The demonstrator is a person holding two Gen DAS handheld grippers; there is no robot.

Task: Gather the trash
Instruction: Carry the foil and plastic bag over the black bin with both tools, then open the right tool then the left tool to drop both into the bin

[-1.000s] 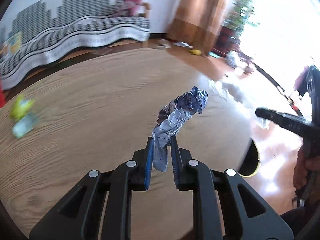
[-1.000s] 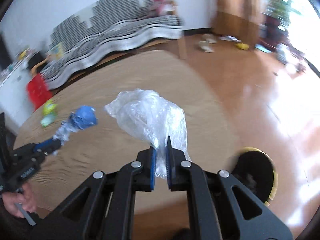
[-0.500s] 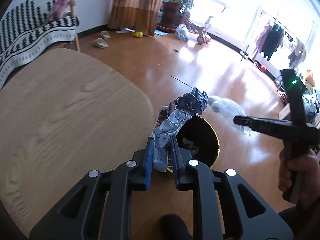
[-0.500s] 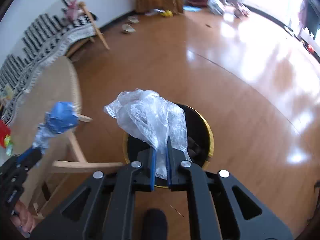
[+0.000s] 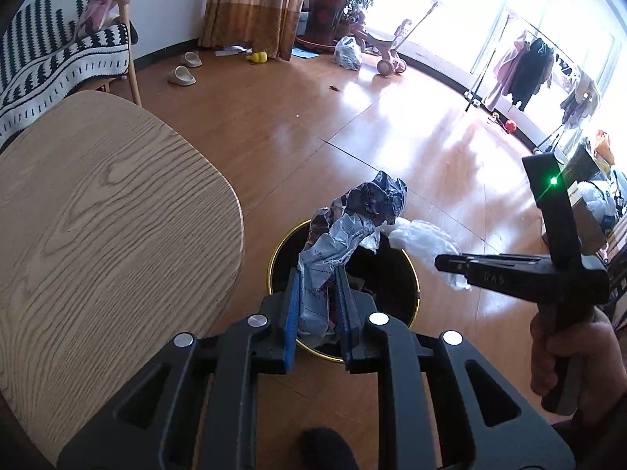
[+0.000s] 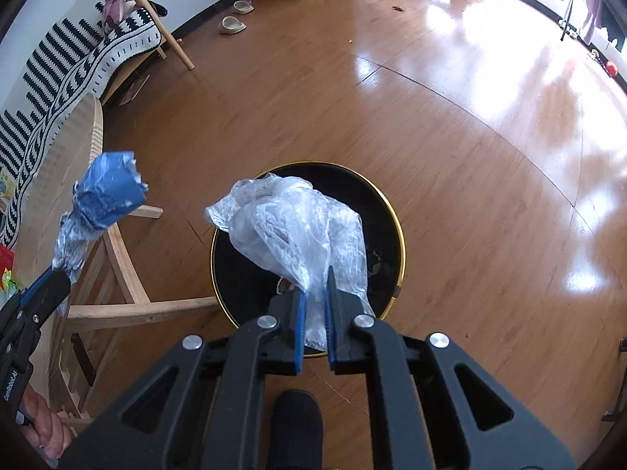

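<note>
Trash is over the bin [image 6: 395, 211]: the left gripper [image 5: 316, 293] fingers clamp a crumpled wrapper [image 5: 352, 227], the right gripper [image 6: 313, 301] pinches a plastic bag [image 6: 290, 227]. Next, both fingers should spread to drop them in.

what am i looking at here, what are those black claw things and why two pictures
There is no robot. A person holds a black two-finger gripper in each hand, and each has a camera looking along its fingers, so you get one picture per hand. The left gripper is clamped on a crumpled wrapper. The right gripper pinches a clear plastic bag. Both are held above a black bin with a gold rim, standing on the wooden floor beside a wooden table. Each picture also catches the other gripper from the side.
</note>
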